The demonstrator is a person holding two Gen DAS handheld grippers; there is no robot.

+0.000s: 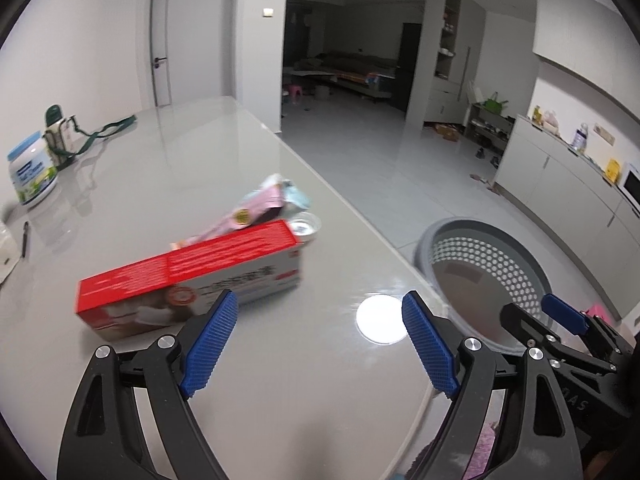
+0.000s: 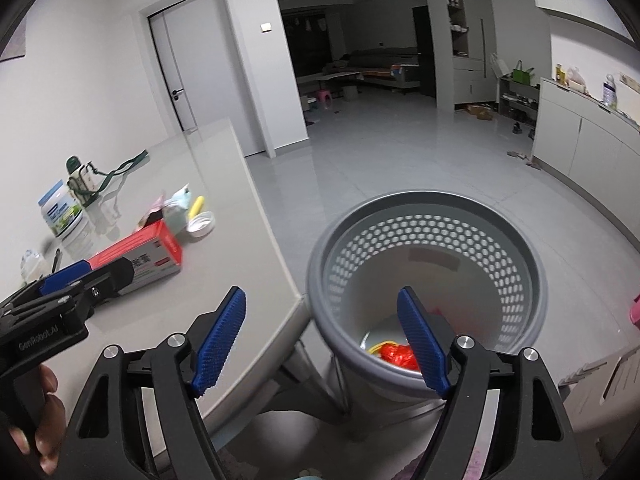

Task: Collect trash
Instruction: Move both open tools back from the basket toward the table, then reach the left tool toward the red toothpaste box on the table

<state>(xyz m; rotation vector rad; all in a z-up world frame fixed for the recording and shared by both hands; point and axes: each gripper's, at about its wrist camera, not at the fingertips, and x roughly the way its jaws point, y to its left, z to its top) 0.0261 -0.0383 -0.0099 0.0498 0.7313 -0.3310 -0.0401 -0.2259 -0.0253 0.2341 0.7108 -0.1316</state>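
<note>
Two grippers: the left gripper (image 1: 320, 344) and the right gripper (image 2: 322, 342), each with two blue-padded fingers. One grey perforated bin (image 2: 520, 264). On the one grey table (image 1: 200, 160): one red box (image 1: 188, 276), one pink packet (image 1: 256, 208), one yellow item (image 2: 196, 207), one white lid (image 2: 201, 223), one white tub (image 1: 32, 174), one green-capped bottle (image 1: 56, 132)

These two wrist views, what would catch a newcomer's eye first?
The red box stands out, lying on the grey table just ahead of the open left gripper. Next comes the grey perforated basket on the floor beside the table edge, with red and yellow trash at its bottom; the open right gripper hangs above its rim. Behind the box lies a small pile of wrappers.
</note>
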